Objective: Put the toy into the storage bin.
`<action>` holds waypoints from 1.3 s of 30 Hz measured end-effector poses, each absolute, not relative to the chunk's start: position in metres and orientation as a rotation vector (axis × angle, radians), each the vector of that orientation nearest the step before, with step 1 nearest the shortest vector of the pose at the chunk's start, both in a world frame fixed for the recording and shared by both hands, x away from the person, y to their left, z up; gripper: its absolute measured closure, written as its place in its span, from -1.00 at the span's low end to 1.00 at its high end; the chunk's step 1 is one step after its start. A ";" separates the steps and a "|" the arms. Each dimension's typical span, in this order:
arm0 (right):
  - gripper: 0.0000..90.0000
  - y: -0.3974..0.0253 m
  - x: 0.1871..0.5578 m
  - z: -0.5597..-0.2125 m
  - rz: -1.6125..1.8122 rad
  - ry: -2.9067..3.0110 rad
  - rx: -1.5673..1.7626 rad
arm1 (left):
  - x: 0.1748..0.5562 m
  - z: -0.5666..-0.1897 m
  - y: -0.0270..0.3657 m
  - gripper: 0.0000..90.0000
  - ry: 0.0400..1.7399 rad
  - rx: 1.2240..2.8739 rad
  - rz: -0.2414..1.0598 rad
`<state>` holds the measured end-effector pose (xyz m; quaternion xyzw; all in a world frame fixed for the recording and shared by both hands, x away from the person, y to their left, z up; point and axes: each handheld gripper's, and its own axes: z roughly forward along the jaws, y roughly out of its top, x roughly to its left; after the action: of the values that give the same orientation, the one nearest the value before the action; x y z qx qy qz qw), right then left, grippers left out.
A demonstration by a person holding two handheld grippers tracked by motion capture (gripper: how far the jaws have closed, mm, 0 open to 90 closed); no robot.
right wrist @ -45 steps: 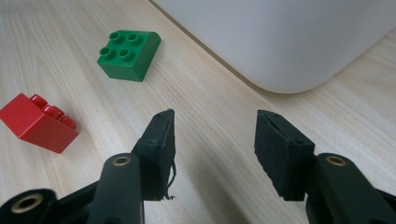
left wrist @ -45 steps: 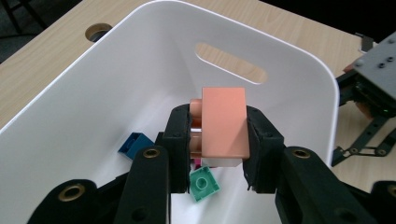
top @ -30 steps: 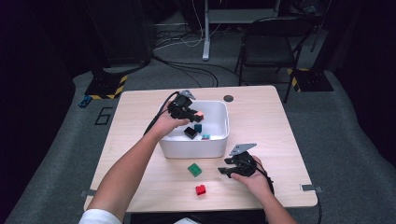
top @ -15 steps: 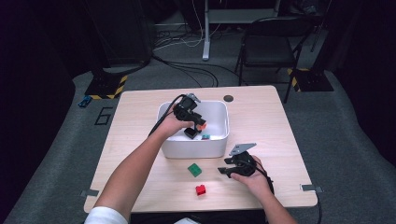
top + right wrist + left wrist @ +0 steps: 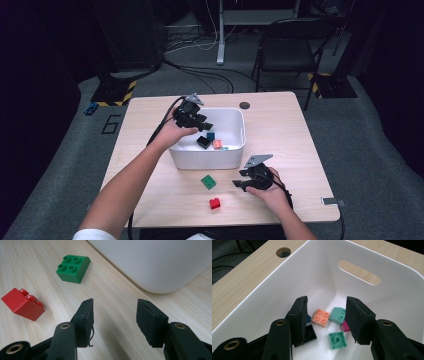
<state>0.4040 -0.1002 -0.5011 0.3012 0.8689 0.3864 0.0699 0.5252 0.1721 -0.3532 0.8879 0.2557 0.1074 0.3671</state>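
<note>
Green brick (image 5: 73, 269) sits studs-up on the worktop (image 5: 300, 130), just outside the white bin (image 5: 235, 155), near the red brick (image 5: 22, 304). Looks light, rigid, slick plastic; squarish, no real long axis, so pinch its flat sides. Right gripper (image 5: 114, 315) and left gripper (image 5: 325, 317), over the bin, both have jaws wide apart, empty.

Both claws are matte black with brass-ringed screw holes; the left claw (image 5: 202, 124) and right claw (image 5: 239, 183) carry grey three-cornered plates and trail black cables.
</note>
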 end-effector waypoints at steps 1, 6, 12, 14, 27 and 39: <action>0.06 -0.099 0.403 -0.500 1.166 2.613 0.911 | 0.522 -0.349 0.176 0.17 0.661 2.274 0.280; 0.05 -0.097 0.402 -0.498 1.160 2.612 0.891 | 0.505 -0.335 0.190 0.14 0.662 2.254 0.278; 0.05 -0.096 0.400 -0.495 1.155 2.604 0.876 | 0.484 -0.328 0.206 0.08 0.655 2.229 0.278; 0.04 -0.095 0.398 -0.493 1.139 2.602 0.866 | 0.478 -0.328 0.212 0.05 0.669 2.215 0.261; -0.01 -0.071 0.391 -0.481 1.173 2.618 0.800 | 0.441 -0.334 0.256 0.01 0.683 2.160 0.299; -0.02 -0.051 0.394 -0.480 1.171 2.636 0.769 | 0.422 -0.346 0.289 0.01 0.737 2.140 0.382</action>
<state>0.3944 -0.0512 -0.4802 0.2568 0.8803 0.3912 0.0782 0.4221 0.2887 -0.3461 0.8501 0.2928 0.1518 0.4106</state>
